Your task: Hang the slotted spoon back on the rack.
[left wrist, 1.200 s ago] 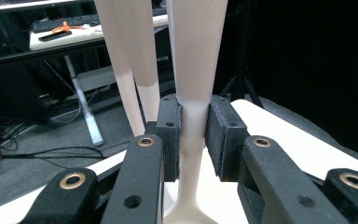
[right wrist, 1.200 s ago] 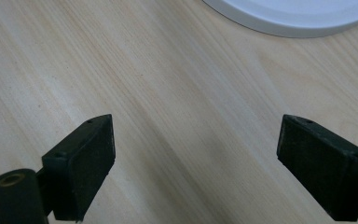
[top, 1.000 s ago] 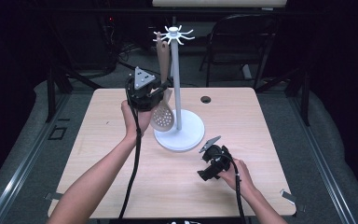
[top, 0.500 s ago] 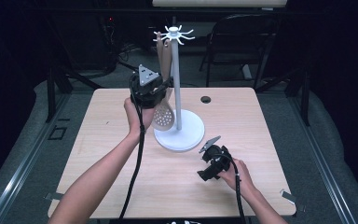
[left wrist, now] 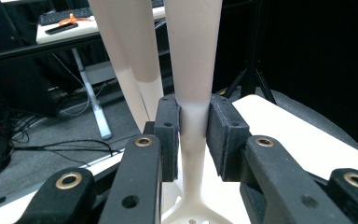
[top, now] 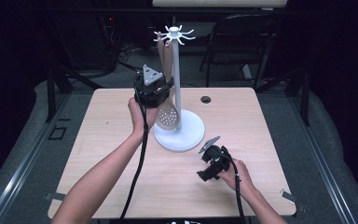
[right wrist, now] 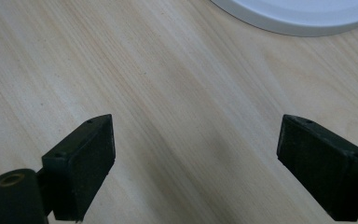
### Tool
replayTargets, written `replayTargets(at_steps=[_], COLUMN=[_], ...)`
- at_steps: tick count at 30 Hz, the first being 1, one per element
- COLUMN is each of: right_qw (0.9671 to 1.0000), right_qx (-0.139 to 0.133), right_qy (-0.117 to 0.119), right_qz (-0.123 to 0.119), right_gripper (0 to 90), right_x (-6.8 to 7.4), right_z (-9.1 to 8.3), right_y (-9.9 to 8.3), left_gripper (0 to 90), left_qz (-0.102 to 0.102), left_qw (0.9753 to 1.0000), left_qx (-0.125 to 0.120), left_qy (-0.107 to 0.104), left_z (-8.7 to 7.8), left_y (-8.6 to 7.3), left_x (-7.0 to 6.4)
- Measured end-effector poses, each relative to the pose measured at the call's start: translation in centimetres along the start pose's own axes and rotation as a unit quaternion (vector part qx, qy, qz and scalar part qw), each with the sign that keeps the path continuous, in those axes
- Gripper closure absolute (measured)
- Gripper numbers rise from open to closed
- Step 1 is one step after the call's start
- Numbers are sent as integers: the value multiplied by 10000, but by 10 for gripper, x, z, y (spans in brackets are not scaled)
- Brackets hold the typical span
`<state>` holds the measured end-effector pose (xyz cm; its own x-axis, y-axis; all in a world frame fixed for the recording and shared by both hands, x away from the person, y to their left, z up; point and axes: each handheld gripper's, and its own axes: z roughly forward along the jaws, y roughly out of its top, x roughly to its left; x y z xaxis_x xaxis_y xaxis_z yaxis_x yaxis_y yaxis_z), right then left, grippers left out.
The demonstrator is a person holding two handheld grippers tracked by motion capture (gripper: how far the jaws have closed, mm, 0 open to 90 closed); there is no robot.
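A white utensil stand (top: 177, 79) with hooks on top rises from its round base (top: 191, 137) on the wooden table. A beige slotted spoon (top: 168, 114) hangs upright beside the pole, its handle top up by the hooks. My left gripper (top: 167, 89) is shut on the spoon's handle (left wrist: 193, 56); the pads (left wrist: 168, 135) squeeze its narrow neck. A second pale handle (left wrist: 126, 46) stands just behind it. My right gripper (top: 204, 164) rests low on the table in front of the base, open, with bare wood between its pads (right wrist: 81, 163).
The table (top: 102, 140) has a small black grommet (top: 206, 99) at the back. A dark chair (top: 242, 42) and cables lie on the floor beyond the far edge. The rim of the stand's base (right wrist: 303, 21) lies just ahead of my right gripper.
My left gripper has carried the slotted spoon slightly to the right, closer to the stand's pole. The right gripper has stayed put on the table.
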<state>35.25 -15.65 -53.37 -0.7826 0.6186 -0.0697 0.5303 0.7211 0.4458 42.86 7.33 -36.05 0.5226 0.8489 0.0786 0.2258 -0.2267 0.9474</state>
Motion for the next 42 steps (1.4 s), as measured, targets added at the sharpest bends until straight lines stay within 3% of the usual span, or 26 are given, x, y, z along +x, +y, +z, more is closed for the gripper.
replayTargets(at_steps=[8,10,15,17,21,27,36,42], right_qw=[10000,10000,10000,10000,9999,9998,9998,9998], right_qx=[-32,-87,-58,-41,-143,-172,-184,-203], right_qy=[10,24,34,18,9,34,-3,3], right_qz=[5,43,-1,-26,11,48,38,39], right_gripper=[108,108,108,108,104,99,98,98], right_x=[1,1,1,1,1,1,2,3], right_z=[0,1,-1,-1,-1,-3,-2,-2], right_y=[0,-1,-1,0,0,0,0,0], left_gripper=[717,673,591,515,383,259,161,124], left_qz=[8,47,186,200,261,289,371,231], left_qw=[10000,9999,9997,9997,9997,9994,9978,9971], left_qx=[-82,-124,-138,-134,-10,120,367,561], left_qy=[-7,-77,10,37,16,-126,-415,-455], left_z=[1,-1,-7,-10,-18,-36,-62,-79], left_y=[-2,-3,-7,-9,-12,-18,-35,-54], left_x=[0,0,1,2,3,8,18,24])
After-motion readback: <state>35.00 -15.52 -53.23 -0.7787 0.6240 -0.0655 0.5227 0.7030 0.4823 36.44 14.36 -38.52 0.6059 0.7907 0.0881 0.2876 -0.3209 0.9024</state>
